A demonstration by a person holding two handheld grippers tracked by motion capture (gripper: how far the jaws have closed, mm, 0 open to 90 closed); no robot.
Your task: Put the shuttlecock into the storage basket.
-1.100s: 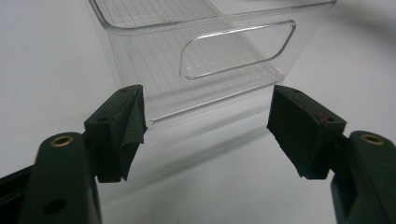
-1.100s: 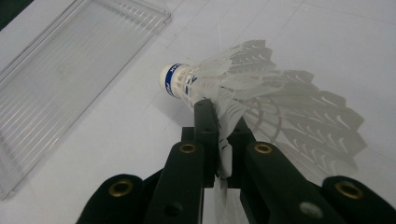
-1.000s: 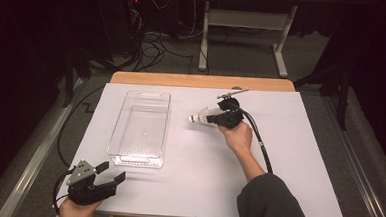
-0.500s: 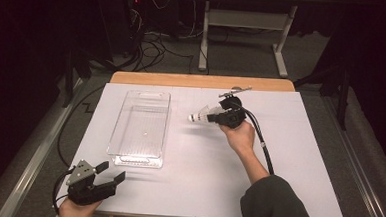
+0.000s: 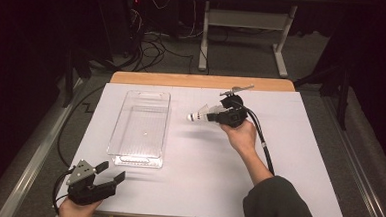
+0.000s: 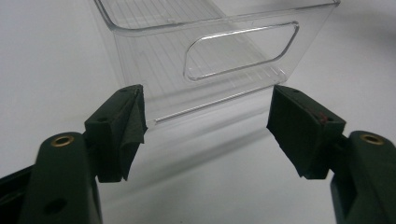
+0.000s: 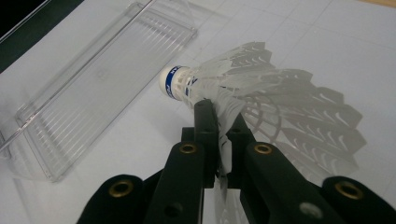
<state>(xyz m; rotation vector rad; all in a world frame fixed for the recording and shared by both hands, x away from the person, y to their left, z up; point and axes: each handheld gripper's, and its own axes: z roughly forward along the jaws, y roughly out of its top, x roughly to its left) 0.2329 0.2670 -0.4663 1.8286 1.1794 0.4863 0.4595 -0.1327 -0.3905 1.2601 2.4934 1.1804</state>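
A white shuttlecock (image 5: pixel 200 114) (image 7: pixel 243 88) with a blue band at its cork hangs above the white table, its cork pointing left toward the clear plastic bin (image 5: pixel 141 126) (image 7: pixel 98 84). My right gripper (image 5: pixel 214 115) (image 7: pixel 219 126) is shut on its feather skirt, held a little to the right of the bin. My left gripper (image 5: pixel 110 170) (image 6: pixel 205 126) rests at the table's near left corner with its jaws wide open and nothing between them. It faces the bin's near end wall (image 6: pixel 219 60) with its handle cut-out.
The white sheet (image 5: pixel 298 159) covers the tabletop, with a wooden strip (image 5: pixel 202 81) along the far edge. Cables and a table frame (image 5: pixel 244 41) lie on the dark floor beyond. A rail (image 5: pixel 33 165) runs along the left side.
The right gripper with the shuttlecock has shifted slightly away from me and a little right. The left gripper has not moved.
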